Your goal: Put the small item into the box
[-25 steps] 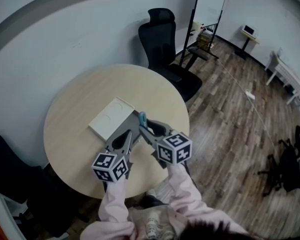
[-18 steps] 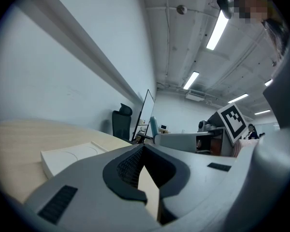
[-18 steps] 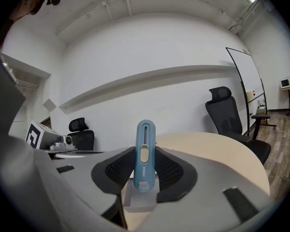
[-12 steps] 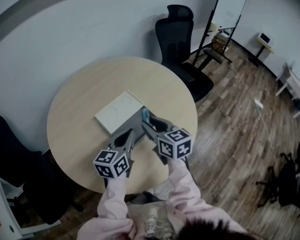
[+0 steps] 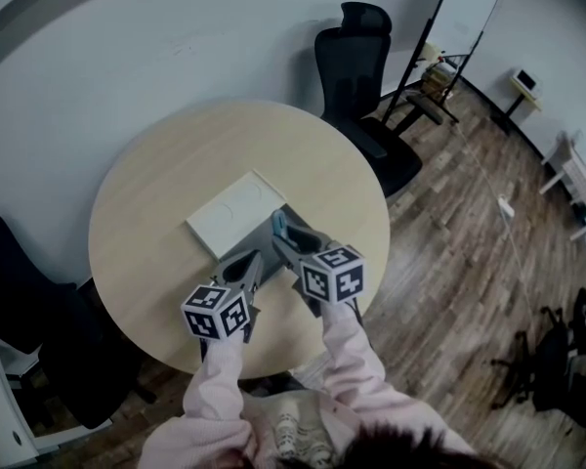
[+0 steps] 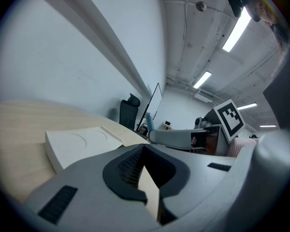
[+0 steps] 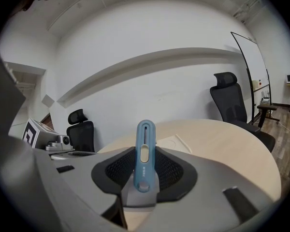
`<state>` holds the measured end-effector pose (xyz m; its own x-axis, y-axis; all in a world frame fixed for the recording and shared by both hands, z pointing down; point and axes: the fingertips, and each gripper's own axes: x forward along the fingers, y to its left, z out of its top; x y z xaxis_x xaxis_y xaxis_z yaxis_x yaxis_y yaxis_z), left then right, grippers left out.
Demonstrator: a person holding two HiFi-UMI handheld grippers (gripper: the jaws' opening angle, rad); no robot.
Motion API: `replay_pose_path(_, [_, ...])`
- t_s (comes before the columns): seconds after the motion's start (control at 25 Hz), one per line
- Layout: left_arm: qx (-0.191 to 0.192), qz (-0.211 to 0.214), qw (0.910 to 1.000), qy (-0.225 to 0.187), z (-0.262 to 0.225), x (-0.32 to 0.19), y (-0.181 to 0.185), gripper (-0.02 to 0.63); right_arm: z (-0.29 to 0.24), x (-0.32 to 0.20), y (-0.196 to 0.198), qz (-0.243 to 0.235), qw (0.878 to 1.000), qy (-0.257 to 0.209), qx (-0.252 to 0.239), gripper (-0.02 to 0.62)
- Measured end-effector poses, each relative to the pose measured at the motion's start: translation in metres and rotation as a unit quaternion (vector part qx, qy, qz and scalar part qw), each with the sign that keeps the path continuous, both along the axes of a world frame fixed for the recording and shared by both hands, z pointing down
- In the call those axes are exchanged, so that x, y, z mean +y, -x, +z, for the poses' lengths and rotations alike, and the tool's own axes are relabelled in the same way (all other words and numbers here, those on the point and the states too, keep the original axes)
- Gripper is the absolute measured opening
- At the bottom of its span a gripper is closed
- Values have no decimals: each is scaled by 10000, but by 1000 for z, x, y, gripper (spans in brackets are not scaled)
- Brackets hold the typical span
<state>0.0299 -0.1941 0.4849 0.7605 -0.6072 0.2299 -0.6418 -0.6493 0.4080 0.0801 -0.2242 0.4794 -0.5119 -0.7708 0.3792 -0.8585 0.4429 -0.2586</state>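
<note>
A: Sticking up between the jaws of the right gripper [image 5: 285, 237] is the small blue item [image 7: 144, 144]. The jaws squeeze it from both sides.

B: Where is it next to the box?

A: It is just beside the near corner of the white box [image 5: 236, 213], up over the round table [image 5: 146, 233]. It is not in the box.

B: And the box?

A: It lies flat on the table.

B: What about the left gripper [image 6: 143, 149]?

A: Its jaws are closed at the tips, with nothing in them. It sits just beside the right one, near the box.

B: Anything else?

A: A black chair [image 5: 356, 66] stands behind the table.
</note>
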Motion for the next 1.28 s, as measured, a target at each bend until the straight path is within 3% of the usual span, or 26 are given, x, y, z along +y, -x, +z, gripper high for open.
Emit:
replay_pose_path(0.6, [65,-110,9981,604,42,-8,1,9,44,-22,7,-525,9958,607,449,131])
replay_pose_path(1.28, [65,-285,9936,1088,70,-22,6,9,99,-35,16,-1368,9751,1363,1094,130])
